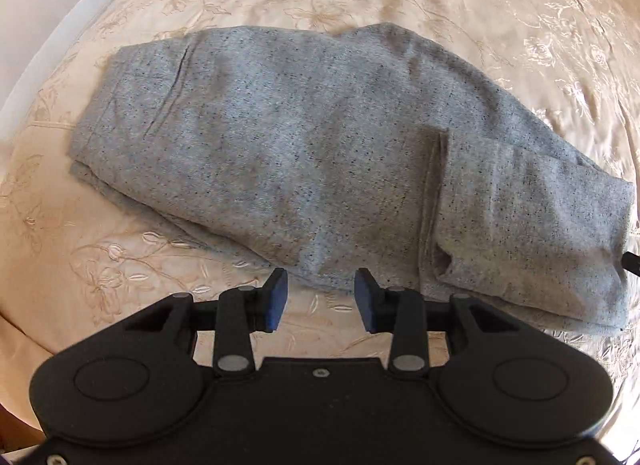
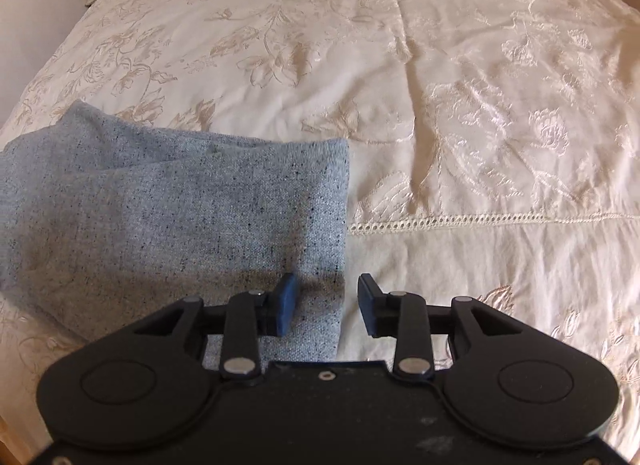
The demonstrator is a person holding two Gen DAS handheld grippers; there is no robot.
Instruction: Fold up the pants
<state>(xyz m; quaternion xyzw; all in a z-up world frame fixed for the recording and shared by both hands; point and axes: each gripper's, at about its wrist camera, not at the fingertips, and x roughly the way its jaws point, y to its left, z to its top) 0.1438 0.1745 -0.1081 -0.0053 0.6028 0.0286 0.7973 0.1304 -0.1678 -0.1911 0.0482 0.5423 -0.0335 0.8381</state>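
The folded pants (image 1: 320,153) lie on the bedspread (image 2: 480,105), with bare cover beyond their right edge. Left gripper (image 1: 321,297) and right gripper (image 2: 327,303) both gape, holding nothing. No writing is readable.

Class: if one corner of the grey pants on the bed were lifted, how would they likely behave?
The pants would probably droop and unfold: the knit lies in soft, creased layers. They look light for their size, barely denting the bedspread. They likely won't slide by themselves, since both fabrics look textured.
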